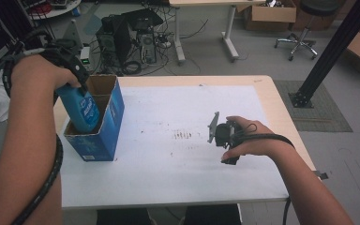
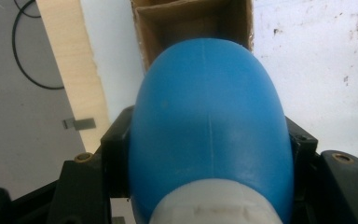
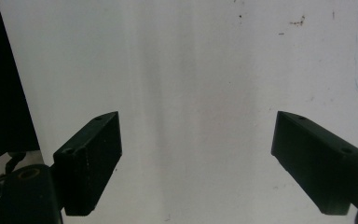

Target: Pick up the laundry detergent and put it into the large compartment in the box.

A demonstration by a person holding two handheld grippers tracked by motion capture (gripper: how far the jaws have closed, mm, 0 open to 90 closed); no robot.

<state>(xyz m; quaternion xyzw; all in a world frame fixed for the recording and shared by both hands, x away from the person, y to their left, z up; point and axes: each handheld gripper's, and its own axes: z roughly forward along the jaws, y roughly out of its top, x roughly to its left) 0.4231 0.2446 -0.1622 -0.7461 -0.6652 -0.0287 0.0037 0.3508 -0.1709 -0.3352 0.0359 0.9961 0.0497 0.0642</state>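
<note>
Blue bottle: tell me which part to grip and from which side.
Grip the blue bottle at its shoulder just below the white cap, from above. It stands nearly upright in the blue carton, whose walls cover its lower body. The left hand-held gripper already clamps it there.

High view sits up above the person's side of the desk [image 1: 178, 187], looking forward and down, so you get the whole white top plus the room floor past the far edge. Left gripper view rides super close, looking down along its jaws at a blue bottle [image 2: 209, 135] with the open cardboard box [image 2: 191, 21] and the desk's left edge behind it; same bottle [image 1: 82, 110] and box [image 1: 108, 126] sit near the left edge in the high view. Right gripper view hangs close over the bare white top, facing down, jaws spread wide.
</note>
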